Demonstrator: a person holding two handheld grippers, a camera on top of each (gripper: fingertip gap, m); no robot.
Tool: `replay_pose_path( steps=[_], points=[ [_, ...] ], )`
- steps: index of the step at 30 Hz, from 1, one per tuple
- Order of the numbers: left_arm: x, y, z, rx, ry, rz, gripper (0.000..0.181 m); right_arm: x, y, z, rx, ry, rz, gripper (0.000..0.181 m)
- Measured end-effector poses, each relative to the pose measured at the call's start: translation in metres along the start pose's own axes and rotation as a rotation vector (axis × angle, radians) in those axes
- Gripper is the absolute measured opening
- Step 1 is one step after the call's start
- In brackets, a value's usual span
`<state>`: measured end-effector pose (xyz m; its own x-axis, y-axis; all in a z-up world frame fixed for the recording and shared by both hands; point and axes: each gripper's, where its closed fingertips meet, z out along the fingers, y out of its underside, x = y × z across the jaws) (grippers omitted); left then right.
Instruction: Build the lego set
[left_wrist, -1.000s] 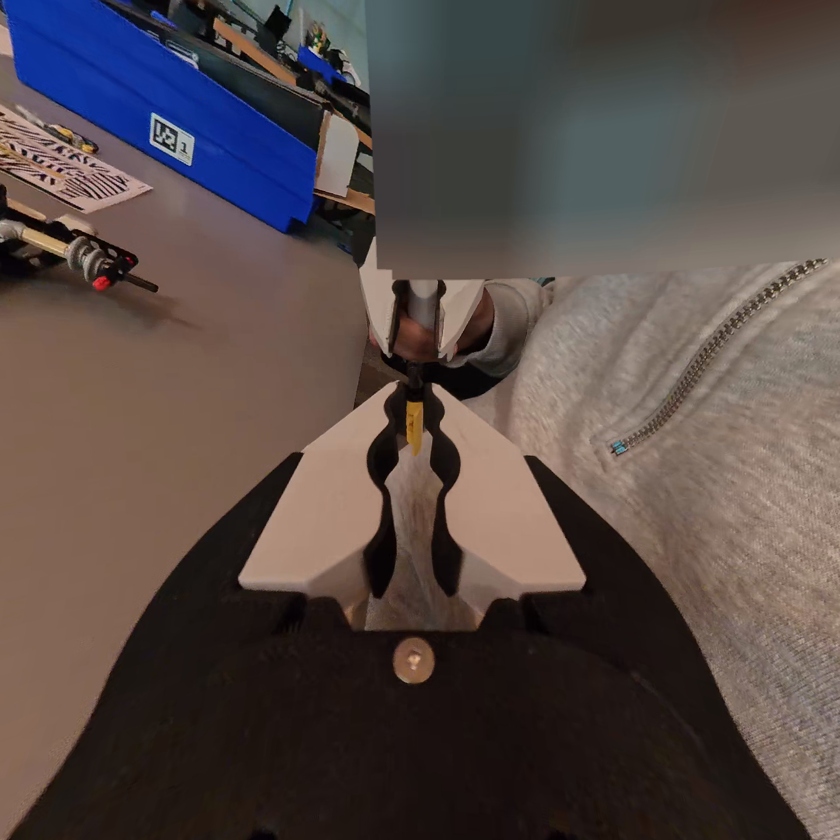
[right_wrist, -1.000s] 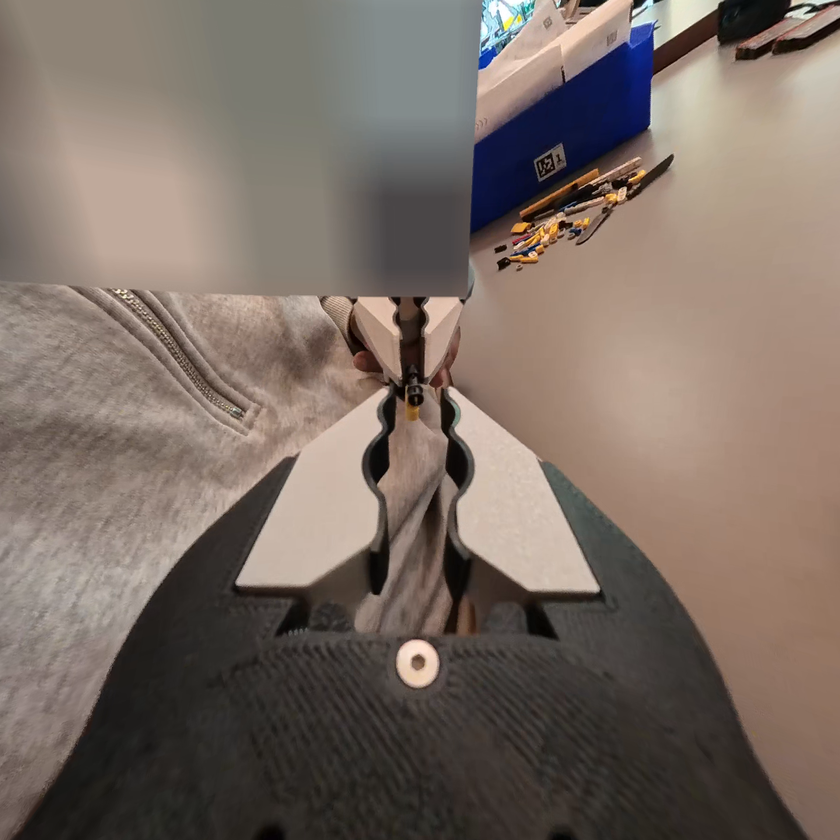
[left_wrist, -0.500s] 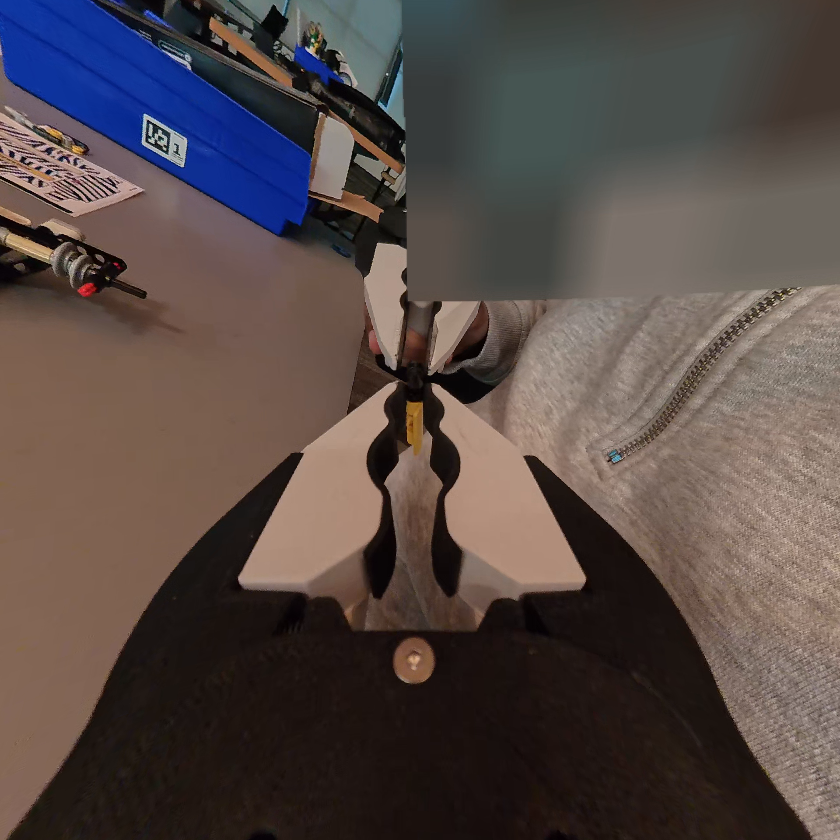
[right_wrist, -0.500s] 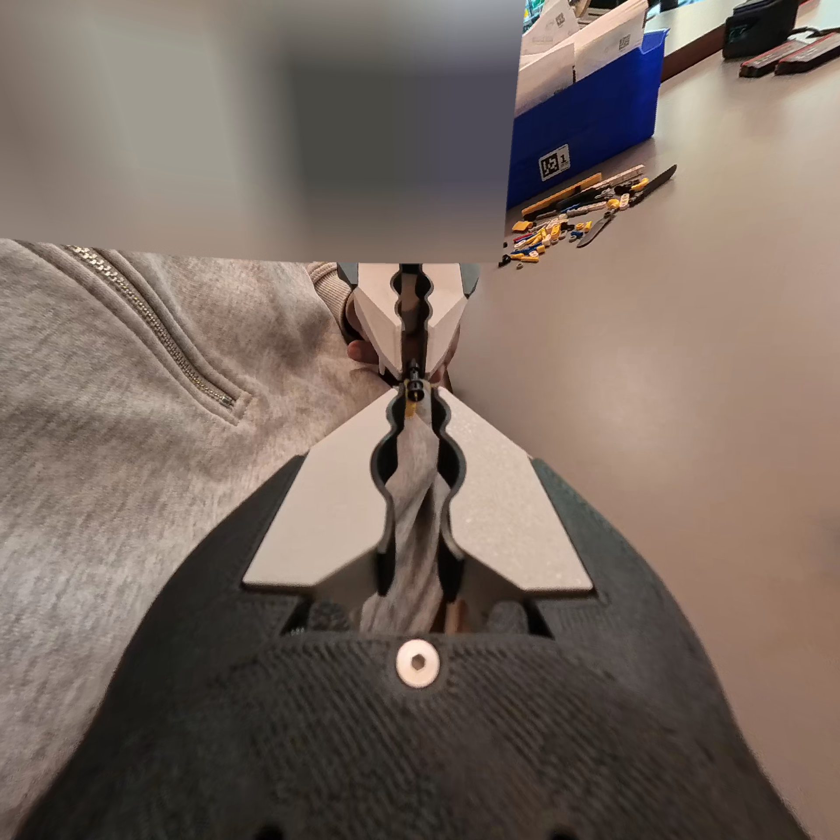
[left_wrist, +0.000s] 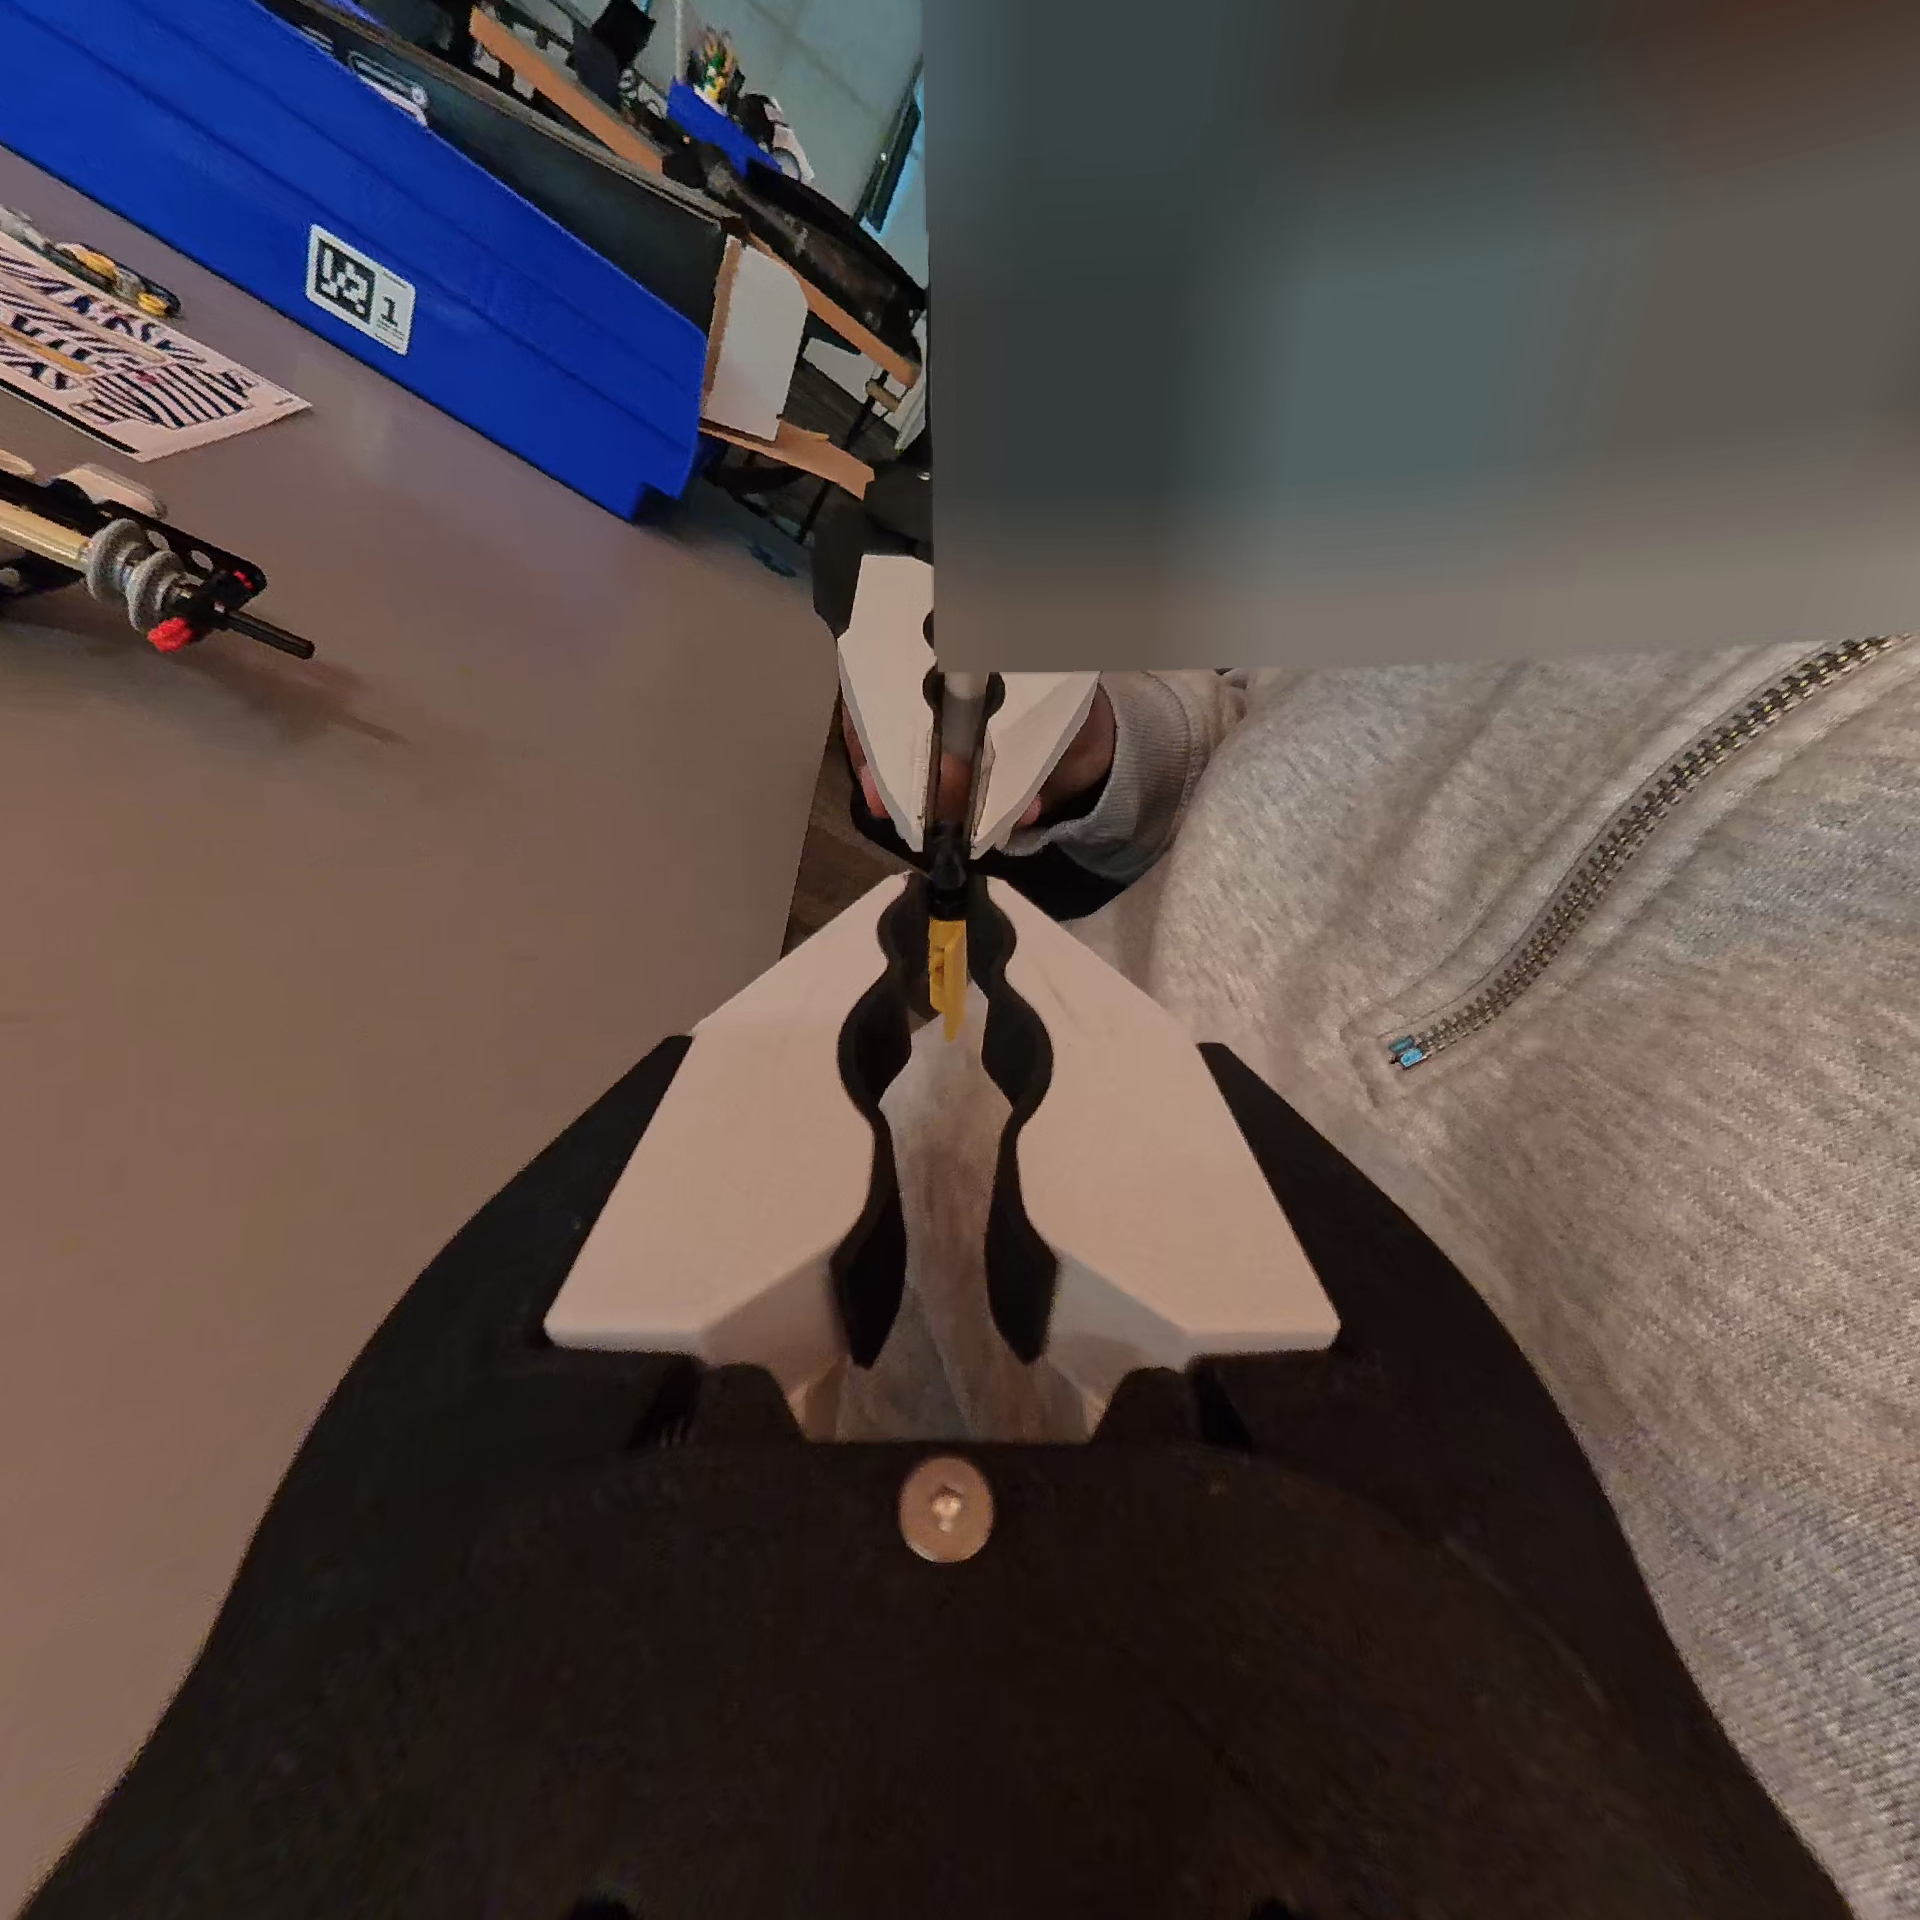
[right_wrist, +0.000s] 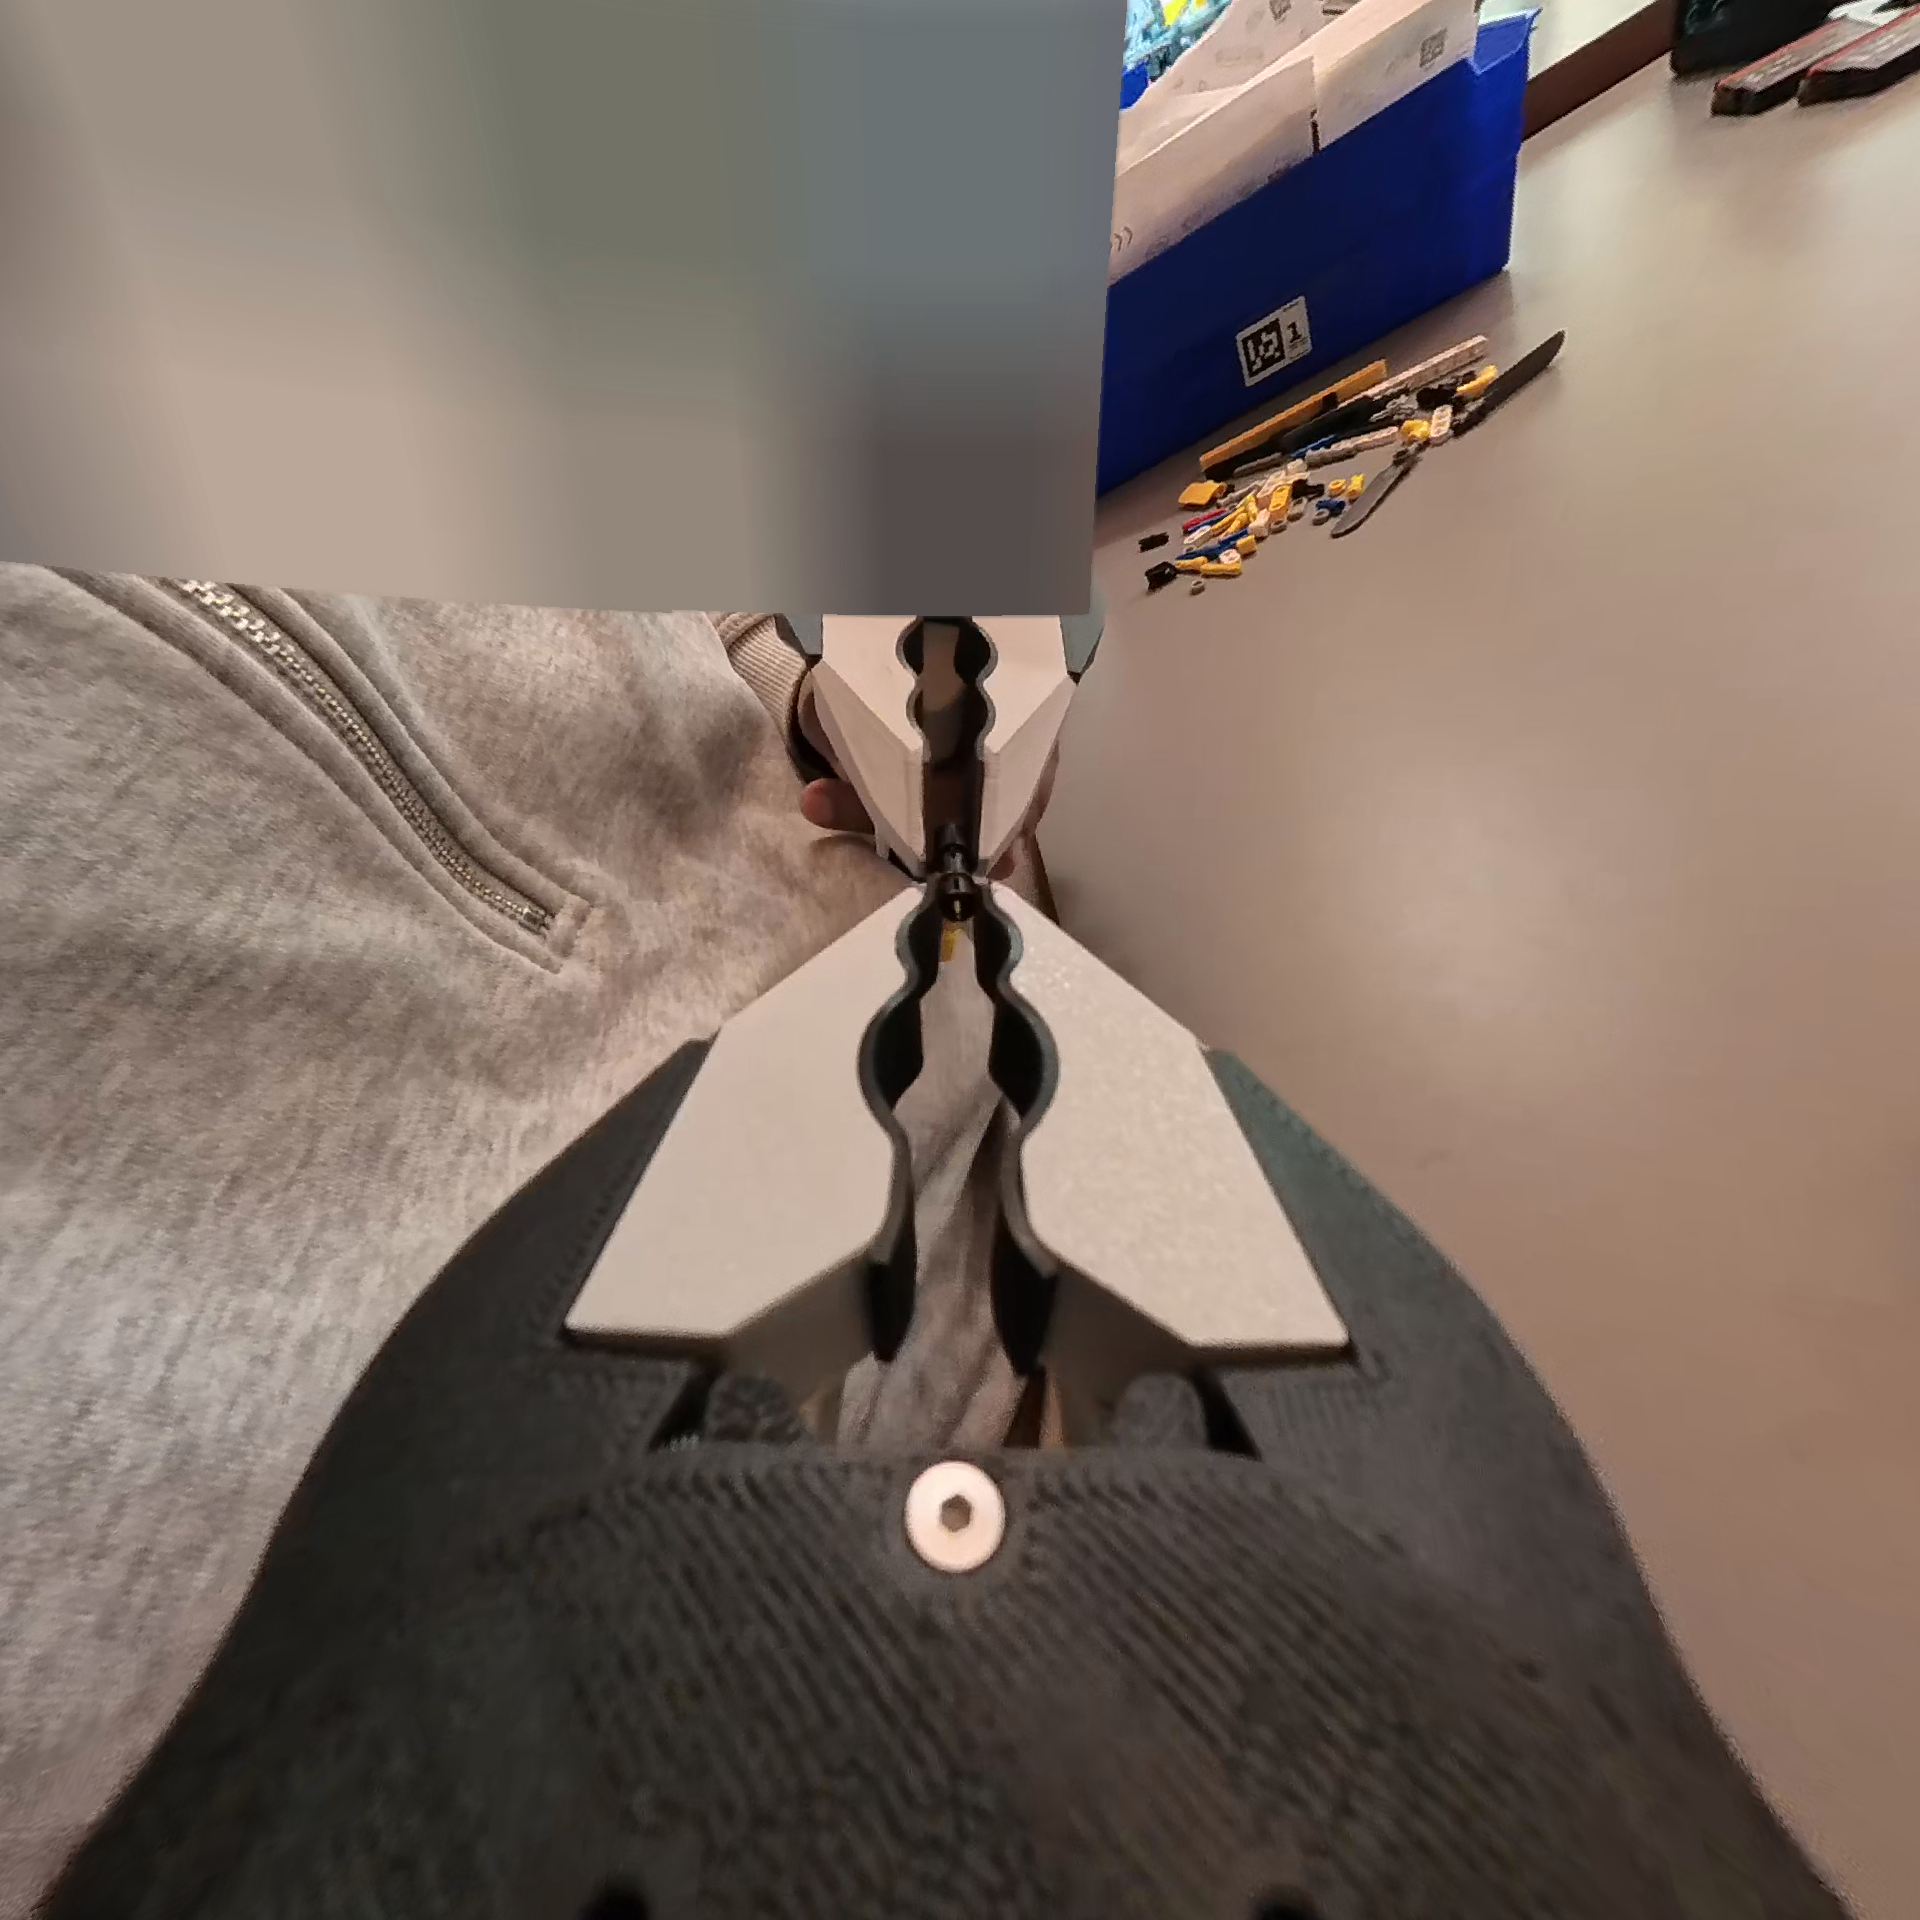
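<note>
My two grippers meet tip to tip in the air, in front of a person's grey zipped hoodie (left_wrist: 1507, 1039). My left gripper (left_wrist: 943, 906) is shut on a small yellow Lego piece (left_wrist: 945, 977), which sticks back between its white fingers. My right gripper (right_wrist: 954, 906) is shut on a small black pin (right_wrist: 952, 885); a bit of yellow shows just behind it. In the left wrist view the black pin (left_wrist: 945, 862) sits between the yellow piece and the right gripper (left_wrist: 951, 821). In the right wrist view the left gripper (right_wrist: 951, 847) points straight at mine. Whether the two pieces are joined is hidden.
A grey table (left_wrist: 364, 935) lies to the side. It bears a part-built Lego assembly (left_wrist: 135, 571), a sticker sheet (left_wrist: 135, 384) and a blue bin (left_wrist: 468, 239). The right wrist view shows the bin (right_wrist: 1351, 249), a pile of loose Lego pieces (right_wrist: 1330, 468) and dark items (right_wrist: 1787, 62) farther back. Less than 4 cm separates the two grippers' tips. From either gripper's tips it is about 20 cm to the part-built Lego assembly (left_wrist: 135, 571).
The two grippers have drawn closer together, tips now almost touching. Both stay shut on their pieces. The views have tilted slightly.
</note>
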<state>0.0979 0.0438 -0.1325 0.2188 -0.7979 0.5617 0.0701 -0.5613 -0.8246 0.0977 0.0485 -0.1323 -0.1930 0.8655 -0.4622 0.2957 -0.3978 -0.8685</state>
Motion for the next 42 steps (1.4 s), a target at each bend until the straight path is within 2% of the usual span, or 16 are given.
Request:
replay_pose_path(
  steps=[6, 9, 22, 25, 30, 35, 37, 42],
  points=[
    [0.005, 0.015, 0.009, -0.072, 0.008, 0.024, 0.004, -0.004, 0.0, 0.002, 0.006, -0.042, 0.051, 0.004],
    [0.004, 0.014, 0.012, -0.036, 0.024, -0.033, 0.004, -0.005, -0.001, 0.005, -0.038, -0.022, 0.004, 0.005],
    [0.008, 0.013, 0.015, 0.002, -0.025, 0.035, 0.005, -0.009, 0.014, -0.009, -0.135, 0.047, -0.007, 0.005],
    [0.0, 0.011, 0.015, 0.0, -0.052, 0.013, 0.013, -0.005, 0.009, -0.012, -0.122, 0.058, 0.007, 0.005],
    [0.001, 0.007, 0.011, 0.038, -0.019, -0.021, 0.009, -0.001, -0.003, -0.019, -0.062, 0.058, 0.046, 0.004],
    [0.008, 0.003, 0.007, 0.08, 0.048, -0.038, 0.01, -0.006, -0.003, -0.009, -0.05, 0.052, 0.048, 0.005],
    [0.008, 0.002, 0.005, 0.096, 0.053, -0.047, 0.005, -0.006, -0.003, -0.005, -0.04, 0.055, 0.049, 0.005],
    [0.006, 0.0, -0.001, 0.127, 0.062, -0.068, 0.005, -0.005, -0.003, 0.0, -0.034, 0.068, 0.064, 0.005]
  ],
)
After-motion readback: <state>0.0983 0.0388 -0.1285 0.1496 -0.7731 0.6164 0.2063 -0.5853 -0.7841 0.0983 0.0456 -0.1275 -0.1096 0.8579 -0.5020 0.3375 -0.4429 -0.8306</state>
